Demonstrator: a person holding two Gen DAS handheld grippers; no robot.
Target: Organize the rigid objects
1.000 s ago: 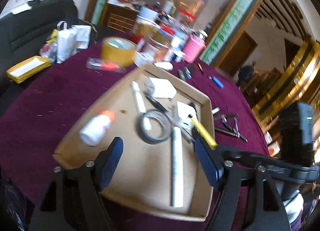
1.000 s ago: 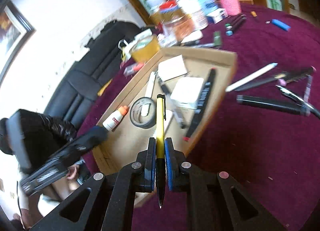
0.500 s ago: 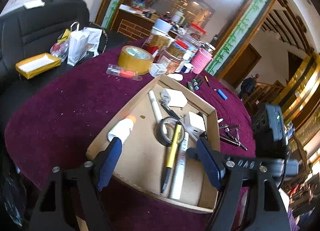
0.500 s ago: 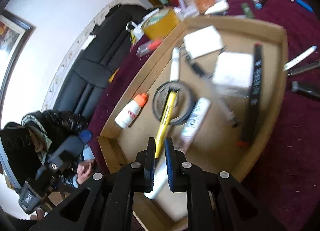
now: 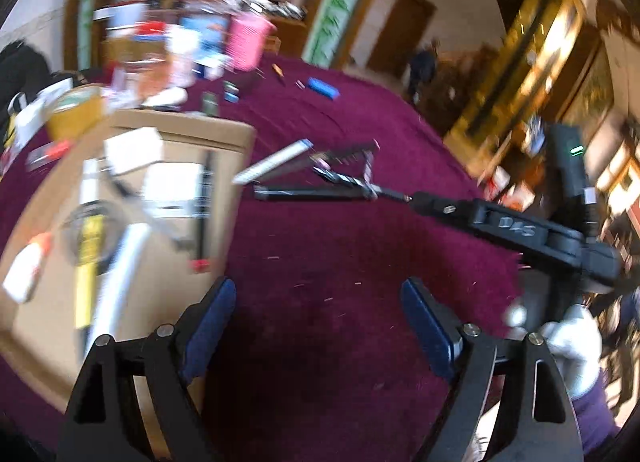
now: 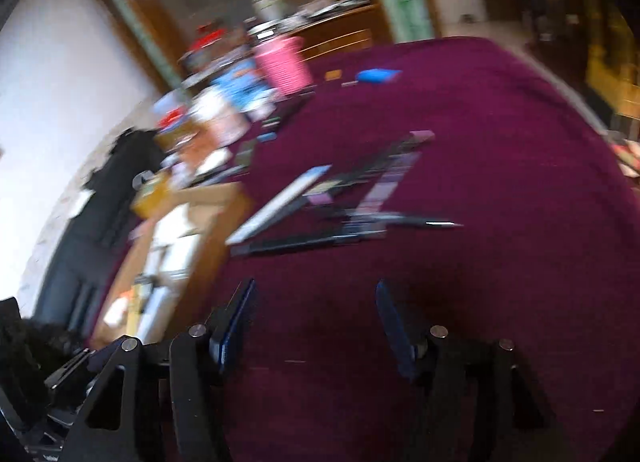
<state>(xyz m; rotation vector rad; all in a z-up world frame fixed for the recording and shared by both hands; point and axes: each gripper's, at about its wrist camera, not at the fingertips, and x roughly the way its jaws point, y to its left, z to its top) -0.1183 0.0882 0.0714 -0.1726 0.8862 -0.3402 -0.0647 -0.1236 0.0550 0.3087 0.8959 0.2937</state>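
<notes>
A yellow pen (image 5: 88, 250) lies in the cardboard tray (image 5: 240, 166) at the left, across a tape roll (image 5: 86, 222) and beside a white tube (image 5: 120, 282) and a glue bottle (image 5: 24, 270). Loose on the purple cloth lie a white pen (image 5: 276, 162), a black pen (image 5: 312, 194) and a few thin metal tools (image 5: 344, 178). My left gripper (image 5: 320, 326) hangs over bare cloth just right of the tray, jaws opening, nothing between them. My right gripper (image 6: 314, 322) is short of the same white pen (image 6: 280, 202) and black pen (image 6: 304, 242), jaws opening and empty.
Jars, boxes and a pink cup (image 5: 248, 42) crowd the far edge of the table. A blue item (image 5: 324, 88) lies on the cloth beyond the pens. A gloved hand (image 5: 572, 346) shows at the right. Both views are blurred.
The right gripper laid the yellow pen in the tray and opened off it. Both grippers swung right, from over the tray to the cloth near the loose pens.
</notes>
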